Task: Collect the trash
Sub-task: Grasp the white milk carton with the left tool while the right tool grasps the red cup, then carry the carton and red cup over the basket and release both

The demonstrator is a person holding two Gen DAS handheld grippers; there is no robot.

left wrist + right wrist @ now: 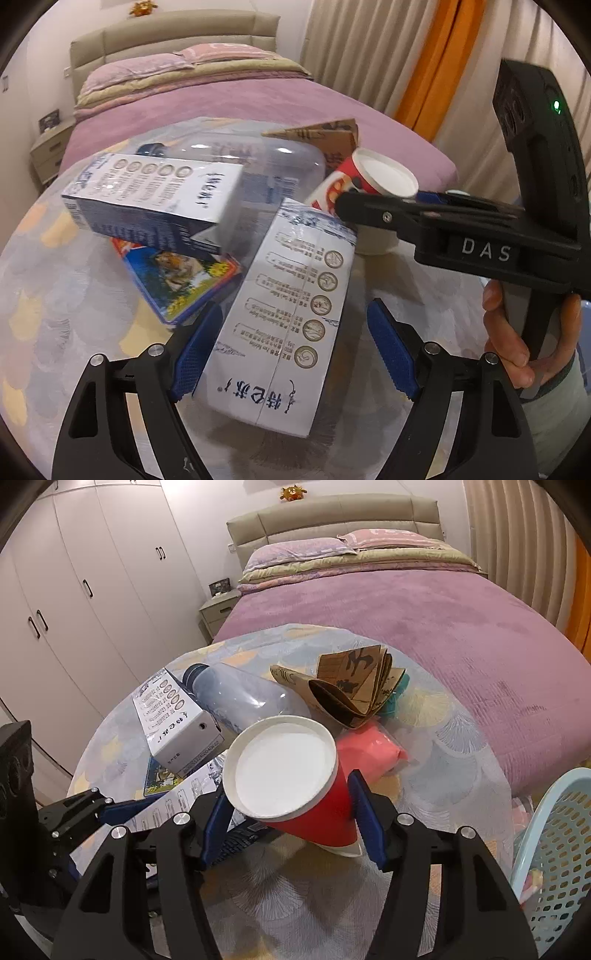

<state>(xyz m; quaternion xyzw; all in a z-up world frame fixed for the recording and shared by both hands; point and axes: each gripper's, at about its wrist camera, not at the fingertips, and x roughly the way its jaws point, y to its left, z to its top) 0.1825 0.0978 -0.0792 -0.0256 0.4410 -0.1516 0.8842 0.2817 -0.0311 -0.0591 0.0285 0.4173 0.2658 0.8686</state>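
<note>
Bedroom; round counter [461, 738] before bed. Right tongs [291, 816] pinch red paper cup [295, 797], tipped, mouth toward camera. Left tongs [291, 354] spread around white milk carton [291, 314], long axis pointing away; its near end cut off.

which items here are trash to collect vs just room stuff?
Job:
- red paper cup, between right gripper pads
- milk carton, between left gripper pads
- second milk carton
- plastic bottle
- folded brown paper
- pink packet
- picture card
- blue basket

Not job:
- bed
- wardrobe
- nightstand
</note>
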